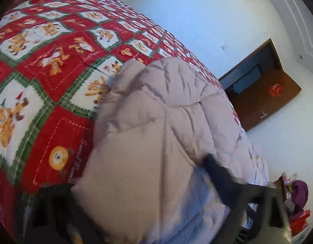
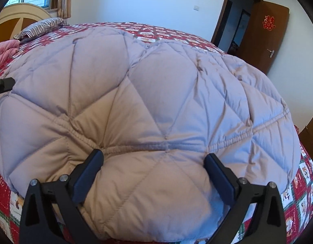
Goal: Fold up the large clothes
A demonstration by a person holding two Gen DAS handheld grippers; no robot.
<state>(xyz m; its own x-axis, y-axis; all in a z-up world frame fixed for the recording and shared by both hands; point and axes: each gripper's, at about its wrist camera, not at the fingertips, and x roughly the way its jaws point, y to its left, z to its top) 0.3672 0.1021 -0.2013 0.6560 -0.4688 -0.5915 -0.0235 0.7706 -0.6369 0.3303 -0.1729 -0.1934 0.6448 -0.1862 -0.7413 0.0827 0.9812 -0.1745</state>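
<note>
A large pale mauve quilted down coat (image 2: 148, 101) lies spread on a bed with a red, green and white bear-print bedspread (image 1: 44, 65). My right gripper (image 2: 154, 158) is open, its two black fingers (image 2: 89, 172) pressed on the coat's near part either side of a padded panel by the gathered waist seam. In the left wrist view the coat (image 1: 152, 126) fills the lower middle and bulges between the fingers. My left gripper (image 1: 140, 179) is blurred; one finger (image 1: 219, 172) shows against the coat and the other is mostly hidden behind fabric. The left gripper also shows at the left edge of the right wrist view (image 2: 3, 85).
A striped pillow (image 2: 42, 27) and pink bedding (image 2: 5, 49) lie at the head of the bed by a wooden headboard (image 2: 20, 14). A brown door (image 2: 266, 34) stands open in the white wall. Cluttered items, one purple (image 1: 298, 195), sit beside the bed.
</note>
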